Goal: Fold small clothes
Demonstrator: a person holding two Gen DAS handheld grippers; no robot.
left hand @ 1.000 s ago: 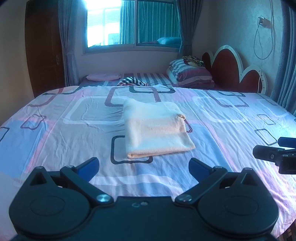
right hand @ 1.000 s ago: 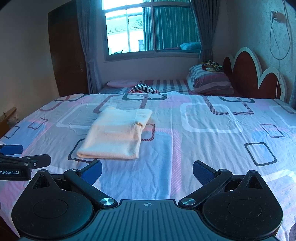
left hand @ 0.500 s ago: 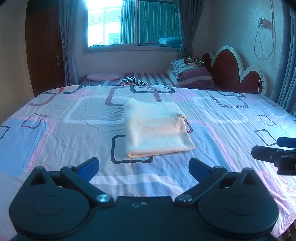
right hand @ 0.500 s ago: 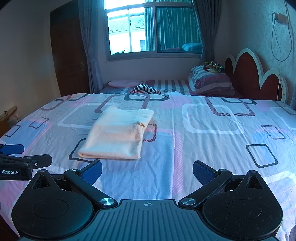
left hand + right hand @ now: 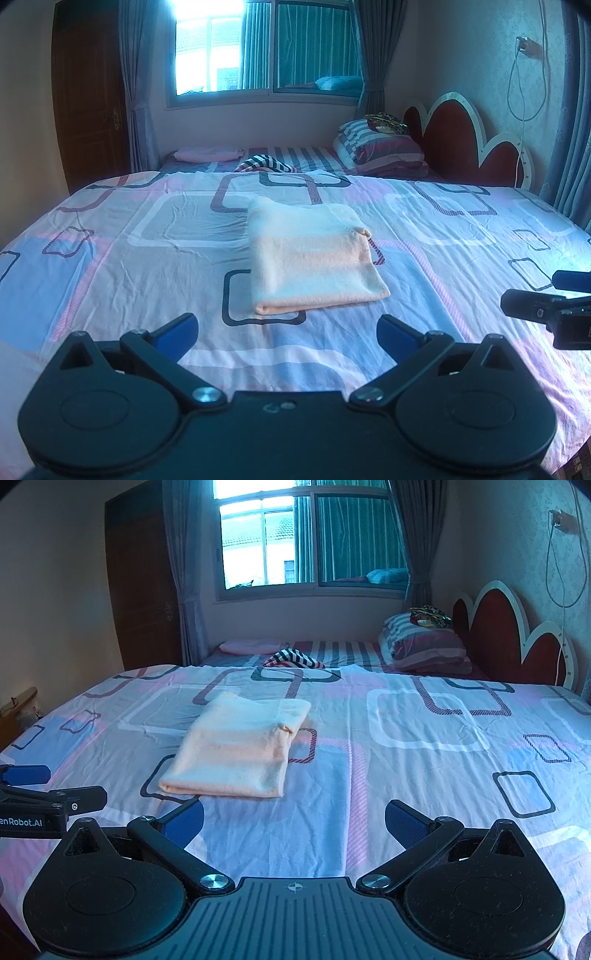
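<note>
Patterned bedsheet (image 5: 155, 280) carries the peach folded garment (image 5: 314, 258) mid-bed, nearer the front edge. Left gripper (image 5: 287, 326) and right gripper (image 5: 294, 816) hover short of it, jaws wide, empty. Risk: snagging the loose right-hand layers would undo the fold.

The cloth (image 5: 314, 258) is pale peach. The sheet (image 5: 147, 266) is white, pink and blue with dark squares. The pillow (image 5: 384, 153) has stripes. The headboard (image 5: 461, 144) is dark red with a white edge.
</note>
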